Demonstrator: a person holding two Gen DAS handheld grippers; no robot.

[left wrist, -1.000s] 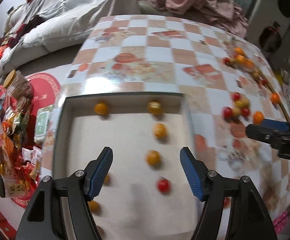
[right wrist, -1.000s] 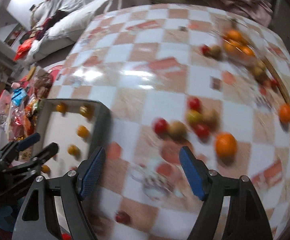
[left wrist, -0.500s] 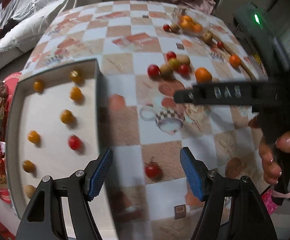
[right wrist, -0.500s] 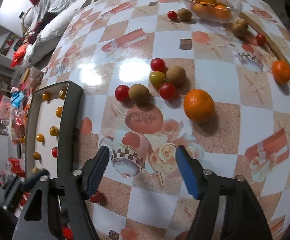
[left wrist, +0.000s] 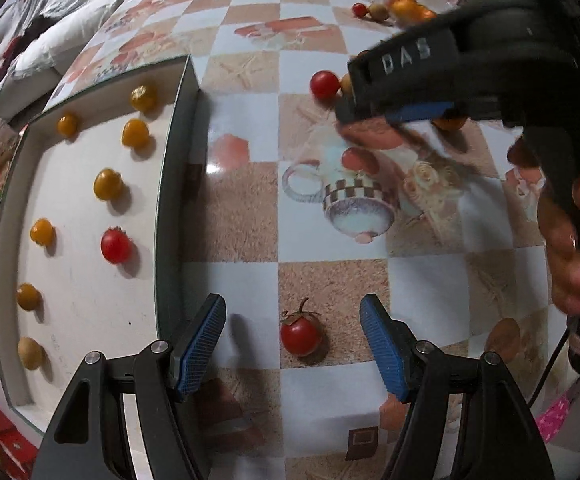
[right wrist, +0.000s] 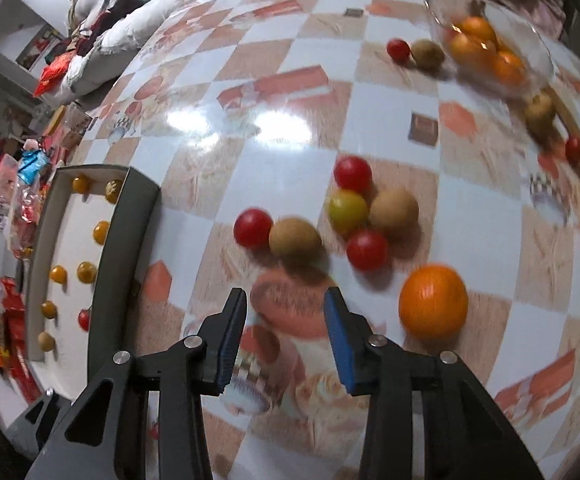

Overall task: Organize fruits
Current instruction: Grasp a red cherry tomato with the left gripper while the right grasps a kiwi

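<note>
One stemmed cherry tomato (left wrist: 301, 336) sits on the table (left wrist: 330, 280) between the spread jaws of the left gripper (left wrist: 293, 342), untouched. Right gripper (right wrist: 285, 334) jaws, just closing, hold nothing; brown fruit (right wrist: 295, 237) lies just beyond their tips.

The desk (left wrist: 246, 208) wears a glossy check of white and tan-orange squares printed with cups and flowers. The tray (left wrist: 170, 216) is white inside with a dark grey rim, holding yellow-orange fruits and one red. A red tomato (left wrist: 301, 336) has a green stalk. Both claws have blue pads on black arms.
</note>
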